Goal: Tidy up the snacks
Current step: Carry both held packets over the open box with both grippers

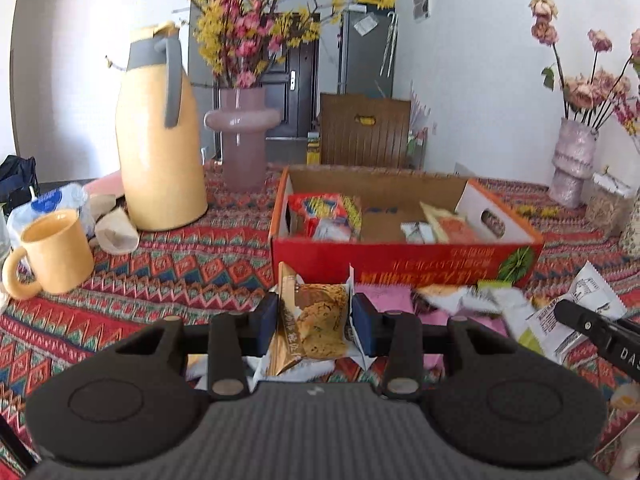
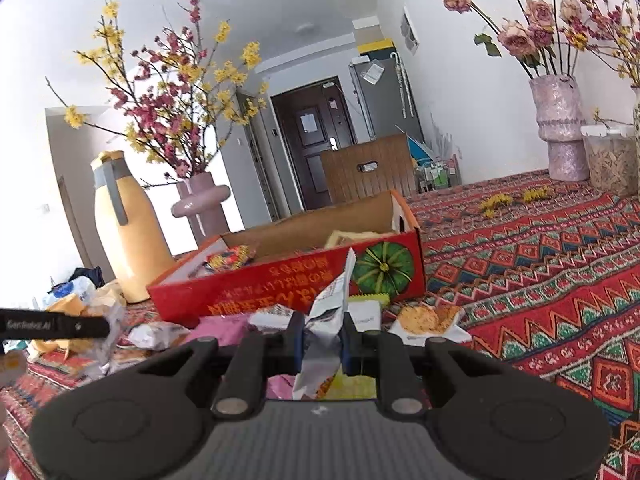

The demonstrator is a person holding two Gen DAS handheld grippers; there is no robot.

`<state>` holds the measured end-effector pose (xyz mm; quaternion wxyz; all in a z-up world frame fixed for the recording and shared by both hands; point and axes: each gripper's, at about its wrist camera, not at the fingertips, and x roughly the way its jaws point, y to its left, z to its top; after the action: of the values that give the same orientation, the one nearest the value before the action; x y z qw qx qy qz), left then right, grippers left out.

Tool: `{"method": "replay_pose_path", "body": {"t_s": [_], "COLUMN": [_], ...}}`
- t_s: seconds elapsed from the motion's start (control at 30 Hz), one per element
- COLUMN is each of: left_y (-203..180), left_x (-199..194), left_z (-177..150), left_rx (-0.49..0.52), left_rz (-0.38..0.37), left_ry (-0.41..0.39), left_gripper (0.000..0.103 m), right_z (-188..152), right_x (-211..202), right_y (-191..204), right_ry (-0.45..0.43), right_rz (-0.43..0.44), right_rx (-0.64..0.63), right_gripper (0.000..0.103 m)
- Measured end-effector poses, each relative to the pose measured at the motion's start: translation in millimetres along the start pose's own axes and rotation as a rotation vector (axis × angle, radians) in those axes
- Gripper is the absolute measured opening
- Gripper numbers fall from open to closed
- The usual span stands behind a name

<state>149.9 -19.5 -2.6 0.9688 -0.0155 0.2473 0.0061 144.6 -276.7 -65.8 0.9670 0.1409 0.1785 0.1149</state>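
Observation:
My left gripper [image 1: 315, 320] is shut on a cake snack packet [image 1: 316, 316] with a clear front, held above the patterned cloth just before the red cardboard box [image 1: 404, 256]. The box holds several wrapped snacks, among them a red and yellow packet [image 1: 324, 212]. My right gripper [image 2: 322, 340] is shut on a crumpled white and grey wrapper [image 2: 328, 320], close to the box's front wall [image 2: 280, 292]. Loose snack packets [image 1: 472, 300] lie on the cloth in front of the box, one with a cake picture [image 2: 428, 318]. The right gripper's finger shows at the right edge of the left wrist view.
A yellow thermos jug [image 1: 160, 136] and a yellow mug [image 1: 52, 252] stand to the left on the cloth. A pink vase with flowering branches [image 1: 242, 132] stands behind the box, another vase [image 1: 572, 160] and a jar [image 2: 610, 160] at the right. A wooden chair back [image 1: 366, 130] rises beyond the table.

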Motion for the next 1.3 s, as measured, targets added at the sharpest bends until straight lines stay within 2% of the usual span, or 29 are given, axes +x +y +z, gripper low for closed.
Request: {"method": "replay_pose_path", "body": {"t_s": [0.33, 0.8, 1.0, 1.13, 1.3], "left_y": [-17.9, -27.2, -26.8, -26.2, -26.4], "left_x": [5.6, 59.0, 94.6, 117.9, 148.0], "left_z": [40.5, 89.9, 97.2, 91.5, 74.8], "left_rx": [0.0, -0.042, -0.075, -0.073, -0.06], "left_rz": [-0.023, 0.035, 0.08, 0.088, 0.071], "left_ry": [-0.075, -0.093, -0.081, -0.079, -0.012], "left_gripper": [0.041, 0.041, 0.041, 0.041, 0.041], "right_z": [43.6, 106.4, 116.2, 109.2, 100.6], "right_x": [2.1, 62.2, 99.8, 118.3, 132.0], "right_y": [16.8, 18.0, 16.6, 7.8, -3.5], "right_ry": [-0.092, -0.134, -0.122, -0.139, -0.1], "right_rz": [0.029, 0.023, 0.005, -0.018, -0.03], "right_rx": [-0.046, -0.054, -0.059, -0.046, -0.034], "right_gripper": [0.017, 0.017, 0.017, 0.017, 0.017]}}
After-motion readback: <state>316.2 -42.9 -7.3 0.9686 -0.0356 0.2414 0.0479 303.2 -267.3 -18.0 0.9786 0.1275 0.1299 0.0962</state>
